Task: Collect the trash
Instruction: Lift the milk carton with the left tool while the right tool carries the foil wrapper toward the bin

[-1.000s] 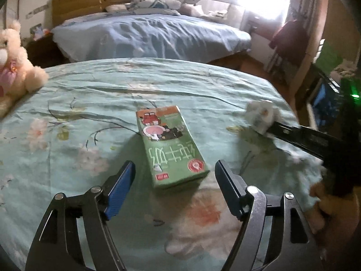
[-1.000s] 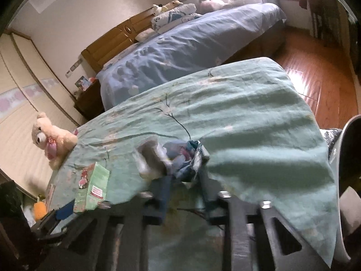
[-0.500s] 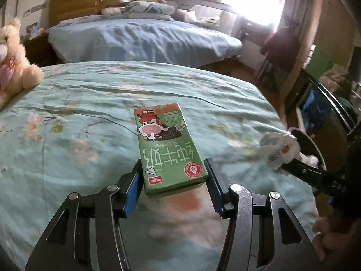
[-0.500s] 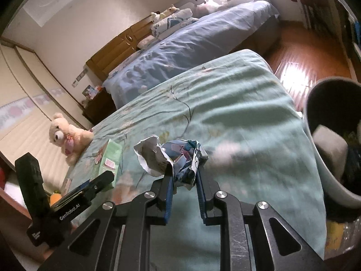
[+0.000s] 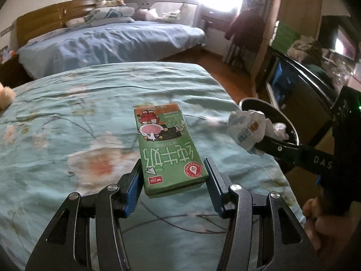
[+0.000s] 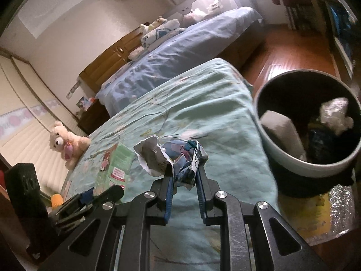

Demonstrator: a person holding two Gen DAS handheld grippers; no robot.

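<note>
A green milk carton (image 5: 168,146) sits gripped at its near end between the blue pads of the left gripper (image 5: 172,179), its far end pointing toward twelve o'clock over the floral green bedspread (image 5: 67,117); it looks lifted a little off the cloth, though I cannot say for certain. Out at three o'clock from it, the right gripper (image 6: 183,176) is clamped narrow on a crumpled wad of paper (image 6: 171,155) (white on one side, printed blue on the other), held in the air above the bed's edge. From that gripper's own view the carton shows at nine o'clock of the wad. A round bin (image 6: 282,155) stands on the floor at about two o'clock of the wad, just beside the bed's corner, with a pale block and another scrunched white paper already inside. A cream teddy bear (image 6: 65,142) sits on the bedspread far off at nine o'clock. Beyond, toward twelve, a second bed with a blue cover (image 5: 112,43) runs up to a wooden headboard.
</note>
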